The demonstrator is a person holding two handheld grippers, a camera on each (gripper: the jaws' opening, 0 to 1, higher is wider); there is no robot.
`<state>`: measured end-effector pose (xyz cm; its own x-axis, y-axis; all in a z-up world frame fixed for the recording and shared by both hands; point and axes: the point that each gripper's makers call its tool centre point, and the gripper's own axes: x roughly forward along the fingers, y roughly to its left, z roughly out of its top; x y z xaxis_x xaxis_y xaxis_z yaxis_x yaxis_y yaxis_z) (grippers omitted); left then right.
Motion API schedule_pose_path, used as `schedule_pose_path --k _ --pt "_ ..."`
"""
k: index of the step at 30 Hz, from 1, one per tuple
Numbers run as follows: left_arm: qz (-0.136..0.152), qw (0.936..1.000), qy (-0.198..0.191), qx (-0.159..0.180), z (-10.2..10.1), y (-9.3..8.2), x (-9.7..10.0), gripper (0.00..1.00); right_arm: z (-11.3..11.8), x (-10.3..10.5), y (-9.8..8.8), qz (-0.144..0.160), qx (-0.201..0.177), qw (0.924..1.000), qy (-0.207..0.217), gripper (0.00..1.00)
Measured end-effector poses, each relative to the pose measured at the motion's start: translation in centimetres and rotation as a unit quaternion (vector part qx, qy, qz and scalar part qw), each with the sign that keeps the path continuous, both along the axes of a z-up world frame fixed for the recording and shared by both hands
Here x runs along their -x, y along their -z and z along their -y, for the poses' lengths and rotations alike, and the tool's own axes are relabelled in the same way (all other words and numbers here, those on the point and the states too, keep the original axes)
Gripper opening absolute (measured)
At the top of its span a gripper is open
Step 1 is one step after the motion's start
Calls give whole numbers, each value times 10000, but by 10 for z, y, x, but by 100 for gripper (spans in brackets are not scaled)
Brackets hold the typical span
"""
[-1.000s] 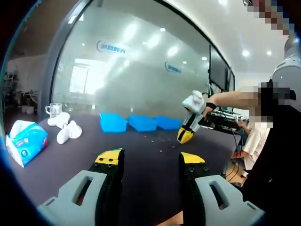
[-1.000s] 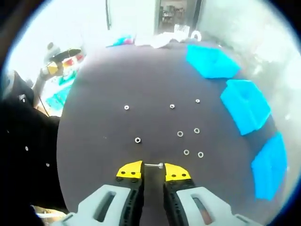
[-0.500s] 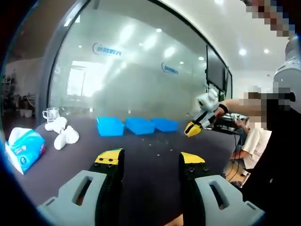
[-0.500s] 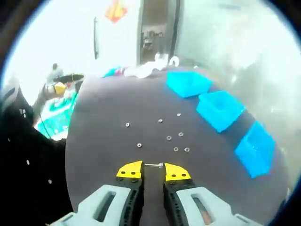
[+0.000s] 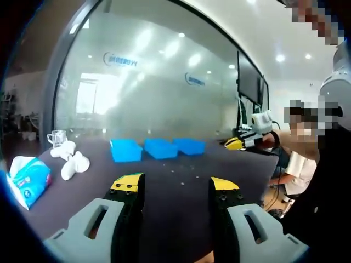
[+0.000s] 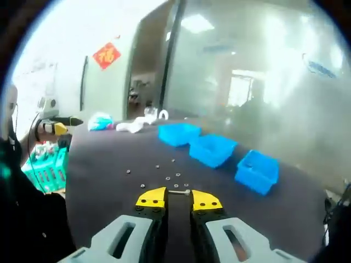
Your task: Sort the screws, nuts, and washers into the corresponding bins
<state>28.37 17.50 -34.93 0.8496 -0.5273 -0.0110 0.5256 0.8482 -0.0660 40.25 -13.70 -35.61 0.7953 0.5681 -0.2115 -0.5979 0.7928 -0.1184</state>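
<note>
**Screw lifted toward the bins**

The right claw (image 6: 179,192) has risen from the table (image 6: 109,186), clamping a screw (image 6: 180,192); bins (image 6: 213,149) sit mid-frame. The left claw (image 5: 174,185) hangs parted, empty. Drop-off likely comes next.

I am looking across a dark tabletop (image 5: 175,181) toward a long frosted glass wall (image 5: 164,93) that is glowing with soft daylight and carrying blue logos (image 5: 120,58) near the top of the frame. Round ceiling lights (image 5: 280,57) are shining at upper right, above a dark monitor (image 5: 248,82). In my right gripper view, a white wall at upper left is bearing a red diamond-shaped decoration (image 6: 106,54), beside a dark open doorway (image 6: 148,82).
</note>
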Motion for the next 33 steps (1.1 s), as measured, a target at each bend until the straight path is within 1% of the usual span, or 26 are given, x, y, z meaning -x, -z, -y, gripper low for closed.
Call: schedule_pose_path --k 2,3,4,6,8,9,10,14,19,23,26,28,29,30,31,32,33 --pt "30 10000 -33 -6 -1 -2 0 46 14 -2 -9 161 -331 9988 332 11" --pt "33 10000 -40 3 -2 -3 -1 46 23 -4 -17 355 -498 9967 530 11" --pt "35 10000 -45 5 -2 -3 -1 46 30 -4 -23 479 -634 9944 695 11" --pt "25 10000 -48 -31 -1 -2 -1 46 34 -2 -23 502 -622 9942 718 11" --pt "25 10000 -32 -36 -1 -3 -1 46 43 -3 -27 757 -523 9912 952 11" --pt "32 10000 -24 -38 0 -3 -1 46 43 -1 -26 785 -449 9911 974 11" --pt "38 10000 -22 -39 0 -3 -1 46 43 0 -24 763 -457 9913 972 11" --pt "46 10000 -8 -27 1 -4 -2 46 45 1 -27 849 -633 9881 1117 11" --pt "48 10000 24 -37 3 -3 0 46 52 -11 -36 963 -896 9812 1409 11" --pt "67 10000 -3 -16 1 -4 1 46 56 -26 -42 1106 -827 9778 1574 11" --pt "64 10000 -22 -21 0 -3 2 46 59 -41 -45 1091 -932 9761 1632 11" --pt "58 10000 -38 -2 -2 -2 2 46 59 -53 -44 1087 -869 9763 1655 11" --pt "59 10000 -52 5 -3 -2 2 46 60 -62 -43 1041 -836 9766 1687 11" --pt "64 10000 -67 17 -4 -3 2 46 60 -68 -43 994 -914 9763 1690 11" --pt "68 9999 -87 26 -6 -3 2 46 58 -74 -41 842 -1085 9766 1654 11" --pt "71 9999 -103 28 -7 -3 2 46 57 -81 -38 632 -1177 9765 1689 11" --pt "73 9999 -120 28 -8 -3 2 46 58 -89 -42 731 -1147 9763 1683 11"
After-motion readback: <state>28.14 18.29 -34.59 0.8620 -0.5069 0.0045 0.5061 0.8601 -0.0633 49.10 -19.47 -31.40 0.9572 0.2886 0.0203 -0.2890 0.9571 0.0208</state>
